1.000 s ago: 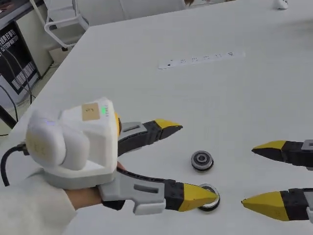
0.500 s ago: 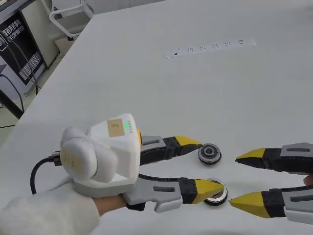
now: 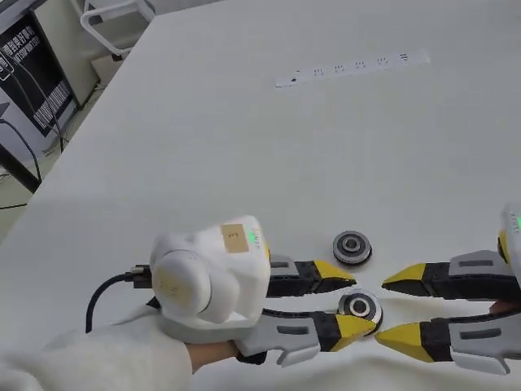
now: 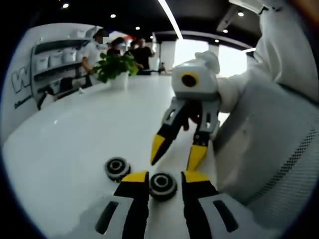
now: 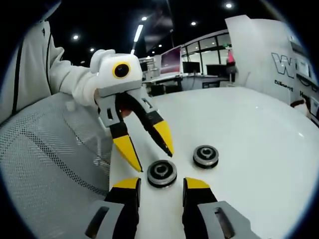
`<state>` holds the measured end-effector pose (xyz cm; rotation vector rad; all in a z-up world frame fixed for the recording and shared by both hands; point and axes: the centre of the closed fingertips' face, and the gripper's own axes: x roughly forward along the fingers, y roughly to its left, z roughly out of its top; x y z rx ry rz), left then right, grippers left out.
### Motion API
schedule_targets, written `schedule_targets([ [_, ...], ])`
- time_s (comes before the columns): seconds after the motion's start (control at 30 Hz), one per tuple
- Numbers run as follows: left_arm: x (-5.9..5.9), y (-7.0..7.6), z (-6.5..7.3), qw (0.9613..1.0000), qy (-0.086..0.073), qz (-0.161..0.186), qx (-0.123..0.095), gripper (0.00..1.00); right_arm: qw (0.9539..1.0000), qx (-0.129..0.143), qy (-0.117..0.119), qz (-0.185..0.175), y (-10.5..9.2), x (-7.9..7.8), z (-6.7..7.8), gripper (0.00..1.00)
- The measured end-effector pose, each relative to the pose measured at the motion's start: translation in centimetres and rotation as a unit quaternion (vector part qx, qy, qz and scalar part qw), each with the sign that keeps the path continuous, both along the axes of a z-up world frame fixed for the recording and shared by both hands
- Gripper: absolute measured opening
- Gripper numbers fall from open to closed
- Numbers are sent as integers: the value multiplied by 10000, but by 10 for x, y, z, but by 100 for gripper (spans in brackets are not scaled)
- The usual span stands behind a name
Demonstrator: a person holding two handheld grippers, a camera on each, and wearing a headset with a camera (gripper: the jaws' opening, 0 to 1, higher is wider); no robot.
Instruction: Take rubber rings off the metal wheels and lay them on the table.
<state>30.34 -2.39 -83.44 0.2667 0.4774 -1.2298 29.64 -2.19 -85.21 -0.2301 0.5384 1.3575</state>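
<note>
Left gripper point(image 3: 361, 303) advancing since earlier frame, jaws apart, tips now flanking black rubber-ringed round metal wheel point(image 3: 359, 307), just beside second identical wheel point(image 3: 352, 247). Right gripper point(image 3: 383, 308), jaws apart, nearing it too. Ring stripping likely starting.

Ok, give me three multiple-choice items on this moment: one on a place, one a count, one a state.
1. The left gripper has its jaws:
A) either side of the near wheel
B) either side of the far wheel
C) off the table
2. Wheels on the table:
A) one
B) two
C) four
3. The right gripper is:
A) open, gripping nothing
B) shut on the near wheel
C) shut on the far wheel

Answers:
1 A: the near wheel sits between its yellow tips, and the far wheel lies apart.
2 B: two wheels lie side by side.
3 A: its tips are spread.
</note>
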Motion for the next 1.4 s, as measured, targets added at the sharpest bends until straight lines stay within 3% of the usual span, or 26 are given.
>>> schedule_targets([
  [0.27,6,5,-15,9995,38,141,296,20,9998,-153,130,-50,-1,3,-13,23],
  [0.37,8,5,-15,9995,12,139,271,19,9997,-52,212,-61,1,2,-11,22],
  [0.6,4,1,-18,9995,-89,-13,306,14,9998,-88,163,-23,1,1,-12,16],
  [0.63,6,1,-15,9996,-148,46,230,14,9998,-87,162,1,1,0,-12,16],
  [0.73,3,4,-17,9995,-115,18,277,14,9998,-127,-38,120,0,1,-12,15],
  [1.13,0,6,-15,9996,-115,25,272,14,9995,-224,-174,170,-2,0,-14,8],
  [1.4,-1,6,-14,9995,-125,18,279,14,9997,-245,-65,54,-5,2,-14,0],
])
